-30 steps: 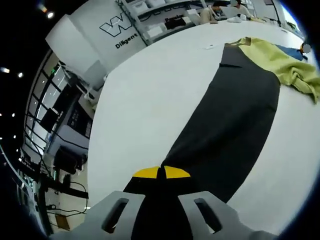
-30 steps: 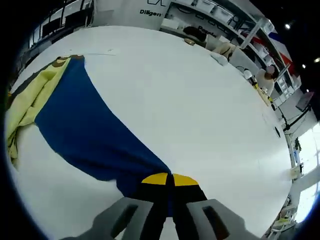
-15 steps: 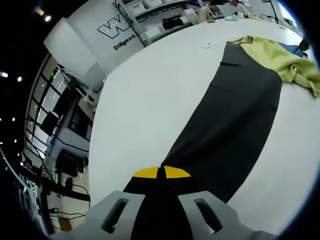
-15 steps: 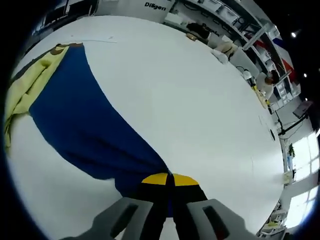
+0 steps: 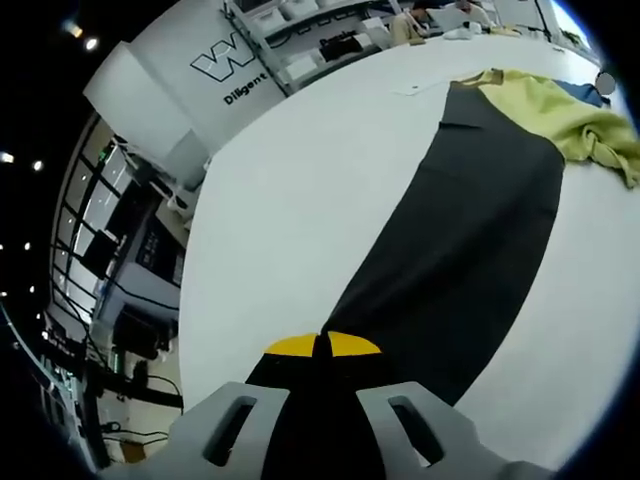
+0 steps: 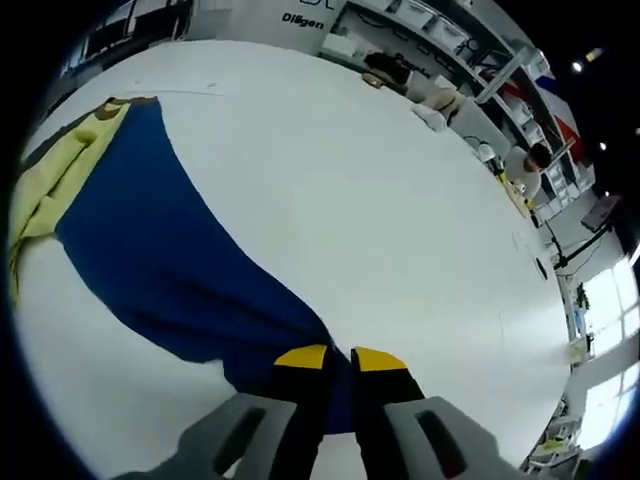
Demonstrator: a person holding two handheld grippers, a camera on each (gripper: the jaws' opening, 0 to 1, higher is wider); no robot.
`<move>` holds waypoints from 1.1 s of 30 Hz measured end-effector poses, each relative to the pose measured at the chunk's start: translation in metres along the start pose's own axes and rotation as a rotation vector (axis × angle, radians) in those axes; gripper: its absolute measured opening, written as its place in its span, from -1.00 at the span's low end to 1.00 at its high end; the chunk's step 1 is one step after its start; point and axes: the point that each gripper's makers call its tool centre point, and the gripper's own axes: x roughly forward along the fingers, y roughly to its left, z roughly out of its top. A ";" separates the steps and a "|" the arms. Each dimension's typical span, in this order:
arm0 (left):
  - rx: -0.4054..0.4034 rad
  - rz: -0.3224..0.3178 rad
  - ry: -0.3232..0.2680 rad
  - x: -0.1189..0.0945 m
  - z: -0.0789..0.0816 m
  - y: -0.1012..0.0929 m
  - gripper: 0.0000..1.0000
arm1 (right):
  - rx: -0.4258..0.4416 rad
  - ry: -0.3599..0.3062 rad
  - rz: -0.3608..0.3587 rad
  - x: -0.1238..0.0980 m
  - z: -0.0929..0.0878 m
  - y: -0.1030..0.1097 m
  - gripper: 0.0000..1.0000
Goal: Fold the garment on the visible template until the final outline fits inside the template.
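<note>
We see the garment spread flat on a wide white table (image 5: 300, 200), w/ a different part stretching away from each claw.

Left gripper view: left gripper (image 5: 322, 345) has its yellow-tipped jaws pressed together on the near end of the dark grey panel (image 5: 470, 240). That panel runs as a long, smooth, matte strip from the jaws up toward the far right, widening mid-way, then narrowing. At its far end it meets a crumpled yellow-green part (image 5: 560, 115), soft & wrinkled, w/ a sliver of blue just past it.

Right gripper view: right gripper (image 6: 339, 357) sits at the near corner of the blue panel (image 6: 170, 250); jaws show a slim gap w/ blue cloth in it, so we read it as loosely pinching the fabric. Blue strip is smooth, slightly rippled near the jaws, fanning out toward the upper left, where it touches the yellow-green part (image 6: 50, 190) bunched along the edge.

Shelving w/ bins (image 6: 440, 40) stands beyond the table.
</note>
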 end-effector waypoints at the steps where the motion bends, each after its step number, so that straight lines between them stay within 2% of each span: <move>1: -0.001 -0.001 0.001 0.000 0.000 0.000 -1.00 | 0.007 0.002 0.003 0.000 0.000 0.001 -0.89; 4: -0.039 -0.010 0.000 -0.001 -0.001 0.000 -1.00 | 0.028 -0.002 0.006 0.000 0.001 0.001 -0.85; 7: -0.016 -0.007 0.000 -0.003 0.000 -0.001 -1.00 | 0.071 -0.037 -0.014 -0.004 0.004 -0.006 -0.77; 9: -0.021 0.010 -0.025 -0.007 0.006 0.003 -1.00 | 0.101 -0.072 -0.008 -0.008 0.010 -0.009 -0.77; 13: -0.045 0.057 -0.076 -0.016 0.019 0.020 -1.00 | 0.131 -0.114 -0.025 -0.019 0.017 -0.019 -0.78; 18: -0.069 0.096 -0.092 -0.028 0.024 0.036 -0.96 | 0.170 -0.145 -0.057 -0.029 0.017 -0.031 -0.74; 19: -0.080 0.099 -0.103 -0.030 0.025 0.038 -0.94 | 0.178 -0.160 -0.086 -0.034 0.017 -0.039 -0.72; 21: -0.079 0.107 -0.110 -0.036 0.025 0.041 -0.94 | 0.195 -0.170 -0.101 -0.037 0.015 -0.046 -0.72; 22: -0.080 0.108 -0.110 -0.038 0.025 0.041 -0.93 | 0.222 -0.182 -0.102 -0.039 0.015 -0.050 -0.73; 25: -0.101 0.107 -0.108 -0.042 0.021 0.041 -0.84 | 0.226 -0.192 -0.111 -0.045 0.012 -0.053 -0.69; 27: -0.118 0.105 -0.126 -0.046 0.023 0.038 -0.76 | 0.233 -0.200 -0.110 -0.051 0.013 -0.051 -0.61; 33: -0.132 0.084 -0.146 -0.053 0.028 0.024 -0.75 | 0.228 -0.239 -0.093 -0.062 0.021 -0.040 -0.62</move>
